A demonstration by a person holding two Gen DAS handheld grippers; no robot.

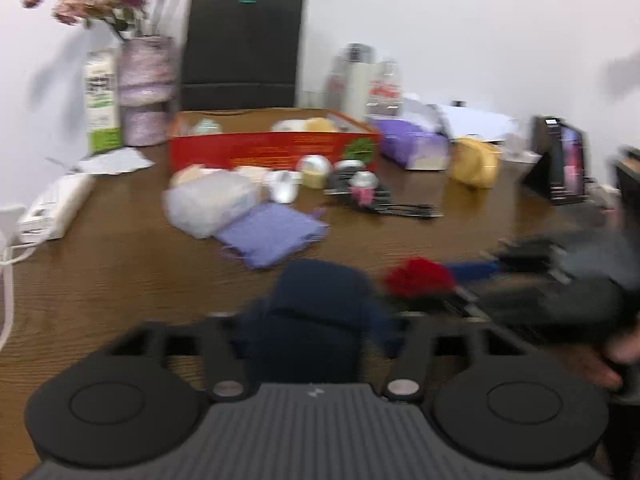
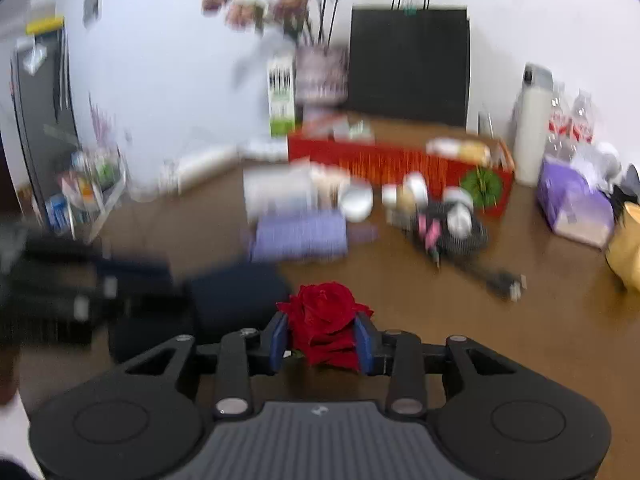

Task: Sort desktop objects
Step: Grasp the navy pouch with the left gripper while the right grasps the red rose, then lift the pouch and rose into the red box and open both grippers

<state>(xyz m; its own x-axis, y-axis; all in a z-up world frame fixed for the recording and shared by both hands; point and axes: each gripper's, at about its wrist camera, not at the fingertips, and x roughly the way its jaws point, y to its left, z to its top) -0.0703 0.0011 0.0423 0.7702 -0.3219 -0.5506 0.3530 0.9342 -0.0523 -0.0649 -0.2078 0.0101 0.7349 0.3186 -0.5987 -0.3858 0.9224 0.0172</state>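
Sorting barely begun — red box (image 1: 272,148) holding few items, clutter (image 1: 280,188) left on desk (image 1: 120,272). Right gripper (image 2: 322,338) clamping red rose (image 2: 324,320); left gripper (image 1: 316,332) straddling navy box (image 1: 316,320) — grip unclear.

Home or small-office room, cluttered wooden bench (image 1: 120,264) sitting against a plain white wall (image 1: 440,20). Black paper gift bag (image 1: 244,52) standing at 12 o'clock, vase of dried pink flowers (image 1: 146,88) and a carton (image 1: 102,108) leaning at 11. Red cardboard box (image 1: 272,148) holding small items mid-bench, purple tissue pack (image 1: 416,144) and white bottle (image 1: 356,80) showing at 1 o'clock, power strip (image 1: 52,208) lying at 9. In the right wrist view, a dark cabinet or fridge (image 2: 44,128) and a clear storage rack (image 2: 92,184) standing at 9 o'clock. Everything blurring.
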